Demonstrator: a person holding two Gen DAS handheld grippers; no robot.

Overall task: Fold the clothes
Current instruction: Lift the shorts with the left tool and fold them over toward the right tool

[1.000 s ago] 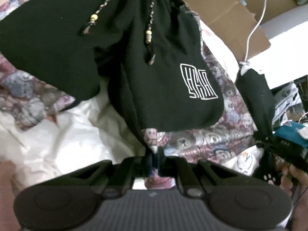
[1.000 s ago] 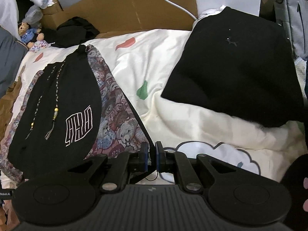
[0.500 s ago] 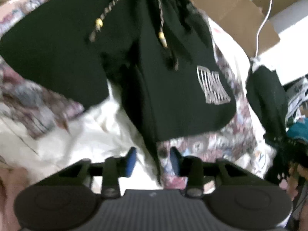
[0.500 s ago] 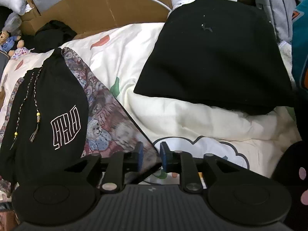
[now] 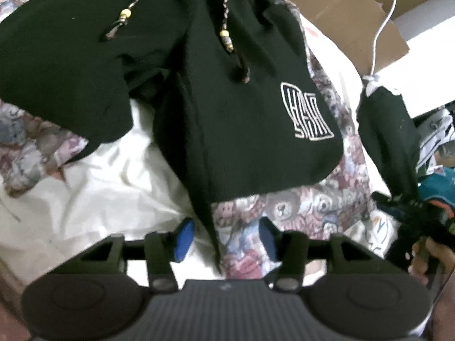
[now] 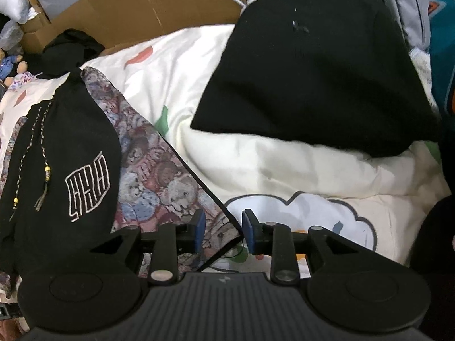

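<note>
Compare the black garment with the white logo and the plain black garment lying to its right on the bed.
The logo garment has a white outlined emblem and braided drawcords with beads; the plain black garment shows no print or cords. The logo garment lies on a teddy-bear patterned fabric, the plain one directly on the cream duvet. The plain one looks broader in this view. Both are black, and neither gripper touches them.

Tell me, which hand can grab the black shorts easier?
Probably left. The left gripper, jaws just opened, has the black shorts lying right ahead, a dark strip between them. The right gripper, jaws also just opened, straddles the bear-print cloth edge, shorts off sideways.
</note>
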